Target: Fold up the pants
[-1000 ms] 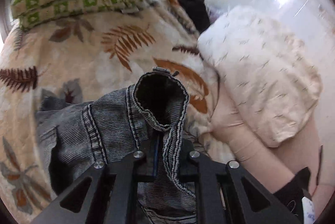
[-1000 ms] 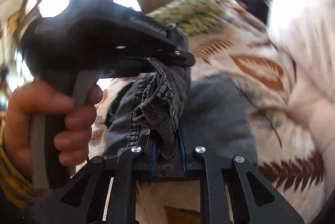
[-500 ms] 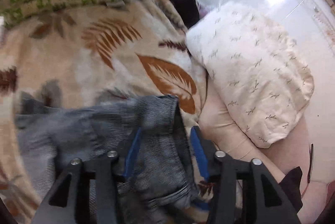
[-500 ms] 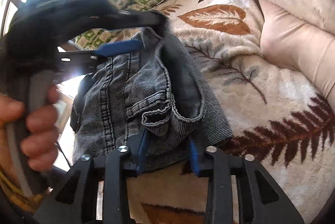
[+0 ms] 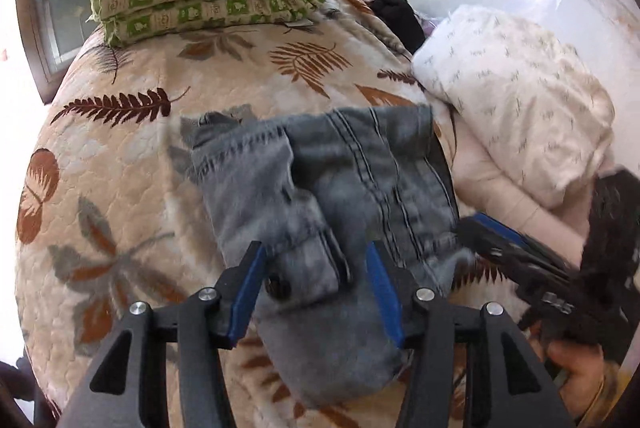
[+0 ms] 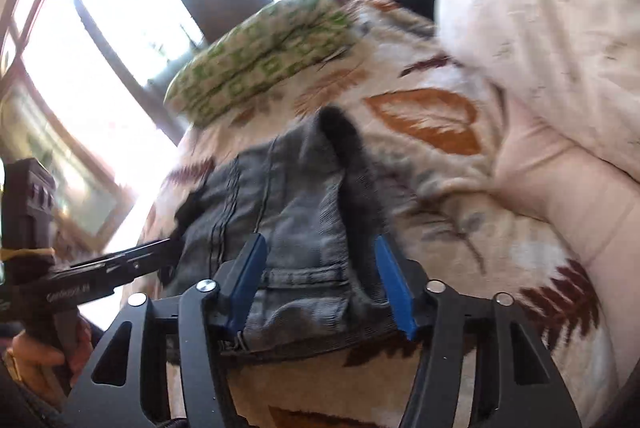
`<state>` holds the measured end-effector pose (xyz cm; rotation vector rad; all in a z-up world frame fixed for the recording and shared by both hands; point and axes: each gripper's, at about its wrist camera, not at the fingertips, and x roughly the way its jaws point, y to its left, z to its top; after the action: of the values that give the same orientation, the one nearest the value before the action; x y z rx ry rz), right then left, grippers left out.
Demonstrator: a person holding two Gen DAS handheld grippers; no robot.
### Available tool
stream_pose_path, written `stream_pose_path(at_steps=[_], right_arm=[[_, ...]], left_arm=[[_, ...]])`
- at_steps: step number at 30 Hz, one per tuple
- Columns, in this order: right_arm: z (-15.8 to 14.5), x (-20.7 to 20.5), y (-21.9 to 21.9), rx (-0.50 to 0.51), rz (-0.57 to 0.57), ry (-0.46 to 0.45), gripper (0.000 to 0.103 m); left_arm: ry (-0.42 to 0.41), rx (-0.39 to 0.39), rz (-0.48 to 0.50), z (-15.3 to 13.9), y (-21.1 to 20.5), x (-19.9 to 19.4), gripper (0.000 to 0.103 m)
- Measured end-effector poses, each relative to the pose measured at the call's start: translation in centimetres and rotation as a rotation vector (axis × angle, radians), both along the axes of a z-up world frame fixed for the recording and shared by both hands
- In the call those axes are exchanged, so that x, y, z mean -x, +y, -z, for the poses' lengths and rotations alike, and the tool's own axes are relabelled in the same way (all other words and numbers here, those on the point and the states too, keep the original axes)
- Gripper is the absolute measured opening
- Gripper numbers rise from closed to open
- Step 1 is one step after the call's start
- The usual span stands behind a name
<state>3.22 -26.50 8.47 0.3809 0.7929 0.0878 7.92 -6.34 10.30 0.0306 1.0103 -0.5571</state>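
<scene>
Folded grey pants point(image 5: 328, 195) lie on the leaf-print blanket point(image 5: 120, 155).
Left gripper point(image 5: 316, 292) is open over the waistband; right gripper point(image 6: 320, 284) is opening, denim between its jaws, not pinched.

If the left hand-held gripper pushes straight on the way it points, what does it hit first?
Most likely the folded jeans: they lie between and just beyond the open fingers of the left hand-held gripper, on the leaf-print bedspread. Depth is unclear.

Folded grey denim pants point(image 6: 288, 203) are lying on the leaf-print quilted blanket point(image 6: 472, 228). The black right gripper with blue pads point(image 6: 320, 284) is opening over the pants' near edge, not pinching. The left gripper point(image 6: 120, 264) is touching the pants' left side.
</scene>
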Motion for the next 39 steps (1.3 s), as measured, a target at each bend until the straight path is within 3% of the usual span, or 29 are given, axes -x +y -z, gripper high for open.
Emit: stream_pose_path(at_steps=[4, 6, 8, 17, 20, 24, 28, 29, 30, 32, 34, 36, 39], right_arm=[[2.5, -1.0, 1.0, 0.044, -0.033, 0.072, 0.042], [3.1, -1.4, 0.6, 0.058, -0.029, 0.087, 0.02], [2.6, -1.5, 0.2, 0.052, -0.036, 0.086, 0.016], [3.8, -2.0, 1.5, 0.24, -0.05, 0.101, 0.015], [3.2, -1.8, 0.7, 0.177, -0.048, 0.093, 0.019], [1.7, -1.9, -0.8, 0.081, -0.027, 0.034, 0.039], [2.2, -3.6, -1.4, -0.019, -0.061, 0.055, 0.041], [2.8, -4.2, -1.4, -0.036, -0.077, 0.082, 0.036], [3.5, -4.7, -1.3, -0.047, -0.093, 0.109, 0.021], [3.2, -4.5, -1.2, -0.03, -0.089, 0.093, 0.013], [1.7, -3.8, -1.0, 0.051, -0.058, 0.031, 0.013], [0.7, -3.4, -0.2, 0.195, -0.034, -0.018, 0.012], [2.9, -4.3, 0.3, 0.257, -0.041, 0.06, 0.012]], left_arm=[[0.008, 0.004, -0.007, 1.3, -0.2, 0.3, 0.054], [0.036, 0.003, -0.024, 2.2, -0.2, 0.0, 0.054], [0.039, -0.003, -0.036, 2.7, -0.6, -0.2, 0.054], [-0.063, -0.161, 0.019, 4.5, -3.0, 1.1, 0.056], [-0.062, -0.135, 0.023, 3.3, -2.4, 1.1, 0.056], [-0.071, -0.048, 0.002, 1.8, -0.9, 1.3, 0.056], [-0.077, -0.029, 0.013, 2.3, -0.6, 1.9, 0.056], [-0.073, -0.048, 0.014, 2.7, -0.8, 2.0, 0.056], [-0.074, -0.062, 0.014, 3.1, -1.1, 2.0, 0.056], [-0.079, -0.062, 0.01, 3.1, -1.4, 2.0, 0.056], [-0.074, -0.055, 0.011, 2.9, -1.7, 1.8, 0.056], [-0.082, -0.056, 0.019, 2.7, -2.1, 1.8, 0.058], [-0.09, -0.105, 0.029, 3.3, -3.1, 1.9, 0.06]])
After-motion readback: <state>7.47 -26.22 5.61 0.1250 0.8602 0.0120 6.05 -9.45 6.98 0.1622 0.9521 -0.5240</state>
